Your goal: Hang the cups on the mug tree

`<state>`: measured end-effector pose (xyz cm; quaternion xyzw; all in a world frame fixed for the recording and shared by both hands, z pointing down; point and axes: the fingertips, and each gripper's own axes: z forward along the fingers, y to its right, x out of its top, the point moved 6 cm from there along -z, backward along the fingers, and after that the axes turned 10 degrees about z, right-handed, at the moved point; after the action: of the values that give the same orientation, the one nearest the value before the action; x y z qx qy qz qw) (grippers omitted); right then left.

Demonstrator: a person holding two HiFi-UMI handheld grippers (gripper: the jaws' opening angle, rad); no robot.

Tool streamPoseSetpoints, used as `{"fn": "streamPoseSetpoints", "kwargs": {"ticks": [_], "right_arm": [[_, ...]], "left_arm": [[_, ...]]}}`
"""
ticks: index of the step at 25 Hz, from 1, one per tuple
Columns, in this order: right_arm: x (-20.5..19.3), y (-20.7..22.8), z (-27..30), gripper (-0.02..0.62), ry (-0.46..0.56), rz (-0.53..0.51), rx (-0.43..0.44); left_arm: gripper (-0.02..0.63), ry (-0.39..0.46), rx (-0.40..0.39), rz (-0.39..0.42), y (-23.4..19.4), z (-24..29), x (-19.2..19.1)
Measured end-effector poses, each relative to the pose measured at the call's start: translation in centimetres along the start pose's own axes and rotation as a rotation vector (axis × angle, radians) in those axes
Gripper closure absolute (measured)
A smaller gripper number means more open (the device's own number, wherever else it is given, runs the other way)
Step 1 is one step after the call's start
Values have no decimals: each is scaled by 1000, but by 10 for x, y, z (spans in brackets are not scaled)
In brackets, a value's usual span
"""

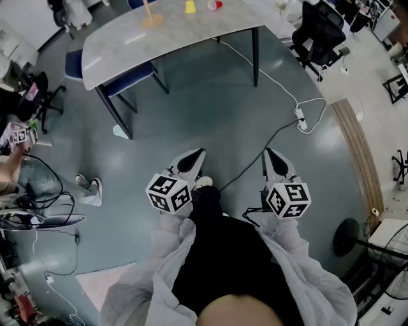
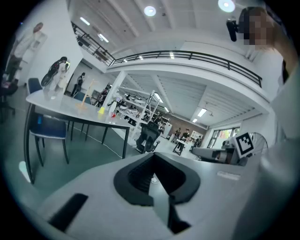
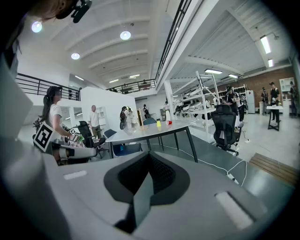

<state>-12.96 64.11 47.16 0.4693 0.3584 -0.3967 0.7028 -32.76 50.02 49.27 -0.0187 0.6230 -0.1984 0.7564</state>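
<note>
With the left claw (image 1: 193,159) and right claw (image 1: 274,159) both clenched on nothing, the yellow cup (image 1: 190,6) and red cup (image 1: 215,5) stand well ahead on the desk (image 1: 191,32), probably light, stiff, slippery plastic best pinched across the rim.

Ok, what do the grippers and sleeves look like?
The left gripper and right gripper are white tapering shells with black jaw linings, each carrying a white cube of black square markers. Loose pale grey sleeves cover both arms.

Grey-green floor (image 1: 204,108), pale table (image 1: 191,32), black office chair (image 1: 317,28), perhaps a wooden strip (image 1: 357,153) at right
</note>
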Motion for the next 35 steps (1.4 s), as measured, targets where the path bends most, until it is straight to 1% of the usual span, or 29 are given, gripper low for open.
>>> {"fn": "streamPoseSetpoints", "kwargs": {"ticks": [3,8,10,13,14,15,16,17,21,26,30,35], "right_arm": [[-5,-1,-37,583,6,3,-5],[-10,-1,-72,583,32,20,-29],[-11,1,-84,583,45,23,-30],[-16,0,-98,583,62,20,-15],[-19,-2,-102,583,62,19,-11],[-21,-4,-106,583,61,18,-9],[-23,-5,-110,583,58,18,-7],[-25,-6,-113,583,53,20,-5],[-30,-5,-123,583,47,30,7],[-22,-1,-116,583,49,18,18],[-19,1,-95,583,36,18,27],[-7,7,-59,583,27,17,16]], "left_arm": [[604,-26,23,59,23,-17,-3],[604,-9,36,91,55,-43,-3],[604,-7,57,108,67,-50,-6],[603,29,101,111,79,-62,-7],[572,43,108,100,83,-66,-7],[504,52,109,88,86,-70,-8],[456,55,109,80,90,-73,-9],[432,55,112,80,95,-76,-11],[422,26,136,100,109,-81,-20],[402,2,168,95,107,-78,-20],[385,-16,188,80,88,-67,-19],[362,-23,182,70,58,-40,-10]]}}
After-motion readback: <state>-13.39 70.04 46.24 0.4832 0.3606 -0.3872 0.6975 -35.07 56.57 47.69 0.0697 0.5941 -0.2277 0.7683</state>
